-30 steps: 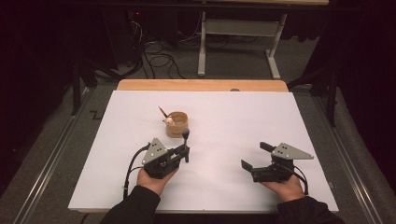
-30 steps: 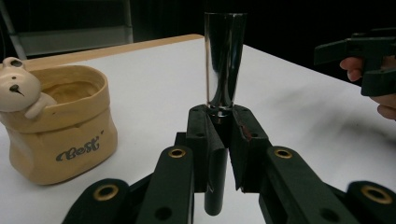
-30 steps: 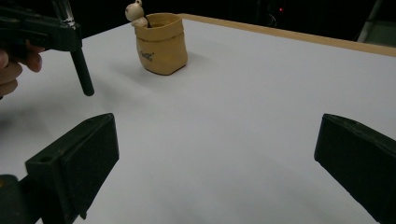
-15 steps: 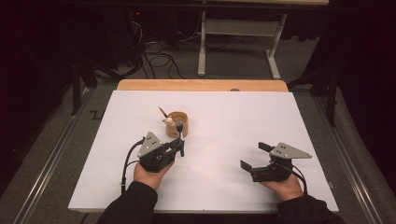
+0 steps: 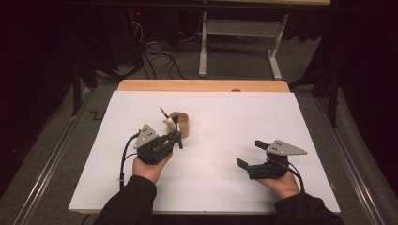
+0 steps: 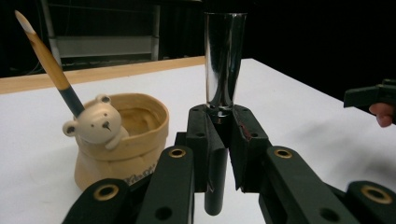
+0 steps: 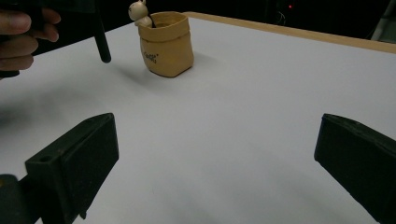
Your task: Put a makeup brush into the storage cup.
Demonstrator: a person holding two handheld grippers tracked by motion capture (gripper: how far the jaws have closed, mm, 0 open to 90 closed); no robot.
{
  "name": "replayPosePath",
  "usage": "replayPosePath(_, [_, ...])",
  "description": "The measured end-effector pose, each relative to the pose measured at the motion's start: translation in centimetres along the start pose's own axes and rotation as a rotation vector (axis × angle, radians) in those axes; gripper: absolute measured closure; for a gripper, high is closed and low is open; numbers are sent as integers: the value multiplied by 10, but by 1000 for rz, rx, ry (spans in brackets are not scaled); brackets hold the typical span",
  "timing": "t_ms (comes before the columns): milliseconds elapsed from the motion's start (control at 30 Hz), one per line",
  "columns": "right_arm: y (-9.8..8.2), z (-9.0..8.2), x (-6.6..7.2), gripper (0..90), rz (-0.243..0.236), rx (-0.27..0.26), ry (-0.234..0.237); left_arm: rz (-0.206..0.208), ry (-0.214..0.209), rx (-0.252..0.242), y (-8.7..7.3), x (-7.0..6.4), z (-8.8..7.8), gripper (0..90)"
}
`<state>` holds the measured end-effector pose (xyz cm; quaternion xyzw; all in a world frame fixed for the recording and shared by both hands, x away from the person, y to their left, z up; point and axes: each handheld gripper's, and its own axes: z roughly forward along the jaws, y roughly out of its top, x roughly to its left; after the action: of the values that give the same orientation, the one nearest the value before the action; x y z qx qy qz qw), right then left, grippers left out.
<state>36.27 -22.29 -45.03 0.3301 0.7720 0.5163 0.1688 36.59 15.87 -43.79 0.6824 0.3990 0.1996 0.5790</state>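
Since the earlier frame, the left gripper (image 5: 177, 138) has drifted left and slightly back from the bear-faced holder (image 5: 180, 124), carrying the pen (image 6: 223, 93) upright. Its jaws are clamped on the pen's middle, keeping the dark tip pointing down, apparently ready for dropping in beside the pencil (image 6: 49, 65) already standing there. Idle on the desk (image 5: 281, 117), the right gripper (image 5: 251, 154) waits with jaws apart.
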Motion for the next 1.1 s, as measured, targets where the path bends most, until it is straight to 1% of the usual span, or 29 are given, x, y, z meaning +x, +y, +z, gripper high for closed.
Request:
replayPosePath(200, [2, 6, 0, 4, 7, 5, 13, -5, 16, -16, 11, 6, 4, 790])
replayPosePath(333, [2, 6, -1, 4, 7, 13, 12, 6, 29, -19, 17, 8, 8, 790])
replayPosePath(433, [2, 5, 0, 4, 1, 11, 14, -6, 34, -29, 19, 10, 10, 790])
replayPosePath(467, [2, 5, 1, 4, -1, 10, 13, -6, 37, -29, 19, 10, 10, 790])
replayPosePath(533, [2, 5, 2, 4, 11, 16, 12, -4, 42, -26, 21, 11, 12, 790])
replayPosePath(567, [2, 5, 2, 4, -1, 17, 13, -2, 44, -24, 22, 11, 13, 790])
replayPosePath(733, [2, 5, 3, 4, 0, 21, 9, -15, 50, -23, 28, 14, 17, 791])
replayPosePath(900, [1, 5, 3, 4, 4, 27, 12, -11, 59, -18, 34, 15, 22, 791])
replayPosePath(1100, [1, 5, 4, 4, -5, 28, 14, -10, 68, -19, 39, 16, 27, 791])
